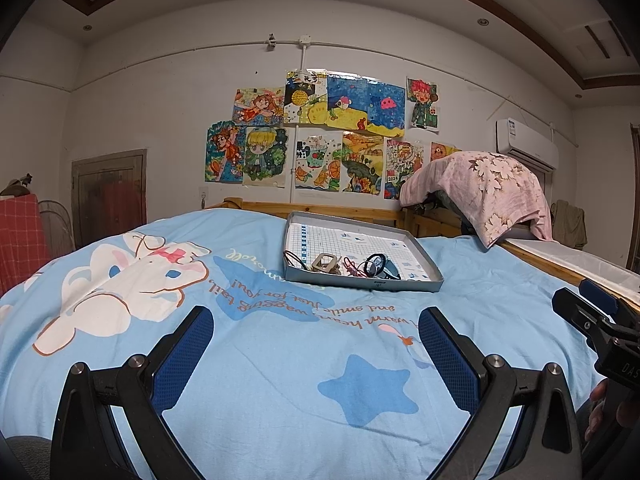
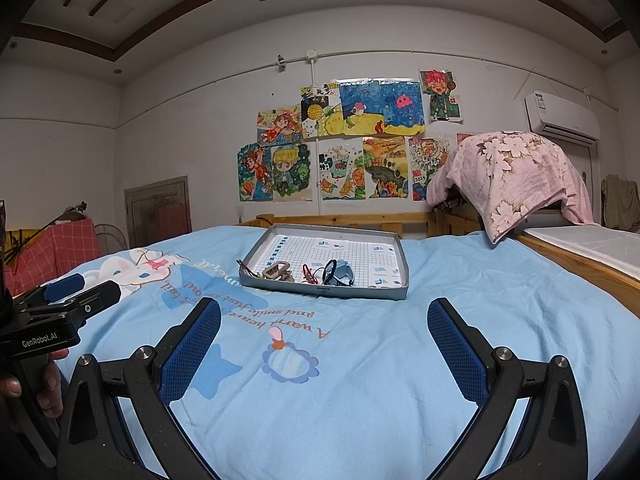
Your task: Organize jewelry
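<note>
The jewelry [image 1: 352,266] lies bunched along the near edge of a shallow grey tray [image 1: 420,282] lined with grid paper: a dark cord at the left, a tan squarish piece, something red, then a black loop over a grey-blue item. The far part of the tray lining is bare, which would fit a pile waiting to be spread out or pieces already gathered into one place.

The tray sits on a blue cartoon-print bedspread [image 1: 280,360], well ahead of both tools. The left gripper [image 1: 316,344] and the right gripper [image 2: 324,340] both hang low over the bed with fingers spread wide, holding nothing.

The right wrist view separates the red piece from the black loop better, and shows the hand on the left tool; the left view shows the right tool's side.
</note>
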`<act>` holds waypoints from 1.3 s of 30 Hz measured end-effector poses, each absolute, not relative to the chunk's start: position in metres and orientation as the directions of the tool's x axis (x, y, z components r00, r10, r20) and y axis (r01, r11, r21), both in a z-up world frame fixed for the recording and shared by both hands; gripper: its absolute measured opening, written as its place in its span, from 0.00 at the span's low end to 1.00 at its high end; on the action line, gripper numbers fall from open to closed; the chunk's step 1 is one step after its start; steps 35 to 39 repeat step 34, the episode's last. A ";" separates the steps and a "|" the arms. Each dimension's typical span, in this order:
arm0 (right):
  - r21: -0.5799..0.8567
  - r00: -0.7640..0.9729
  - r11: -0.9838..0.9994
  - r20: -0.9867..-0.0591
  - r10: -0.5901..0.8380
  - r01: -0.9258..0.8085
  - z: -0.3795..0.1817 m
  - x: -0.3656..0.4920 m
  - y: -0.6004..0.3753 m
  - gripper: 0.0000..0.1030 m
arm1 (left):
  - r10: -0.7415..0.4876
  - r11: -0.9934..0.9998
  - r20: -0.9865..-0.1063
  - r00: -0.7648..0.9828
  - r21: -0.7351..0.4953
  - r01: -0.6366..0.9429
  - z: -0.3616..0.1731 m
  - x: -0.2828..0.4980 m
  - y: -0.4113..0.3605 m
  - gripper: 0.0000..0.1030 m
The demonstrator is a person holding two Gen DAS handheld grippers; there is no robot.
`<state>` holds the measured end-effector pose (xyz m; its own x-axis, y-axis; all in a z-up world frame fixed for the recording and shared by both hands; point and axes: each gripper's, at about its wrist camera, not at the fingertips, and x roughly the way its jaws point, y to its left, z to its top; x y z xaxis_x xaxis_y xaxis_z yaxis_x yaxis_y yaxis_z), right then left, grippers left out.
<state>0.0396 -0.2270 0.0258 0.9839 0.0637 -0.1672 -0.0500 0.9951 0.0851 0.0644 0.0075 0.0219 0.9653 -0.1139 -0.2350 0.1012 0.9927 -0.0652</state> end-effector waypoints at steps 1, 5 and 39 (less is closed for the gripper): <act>0.086 0.984 0.995 -0.166 0.064 -0.050 0.026 0.040 -0.227 0.99 | -0.113 0.993 -0.235 0.965 -0.065 0.101 0.022 0.065 0.007 1.00; 0.086 0.984 0.995 -0.167 0.064 -0.050 0.026 0.039 -0.227 0.99 | -0.115 0.993 -0.235 0.965 -0.065 0.103 0.022 0.064 0.008 1.00; 0.089 0.984 0.995 -0.169 0.063 -0.049 0.025 0.039 -0.226 0.99 | -0.094 0.996 -0.259 0.961 -0.017 0.092 0.020 0.066 0.006 1.00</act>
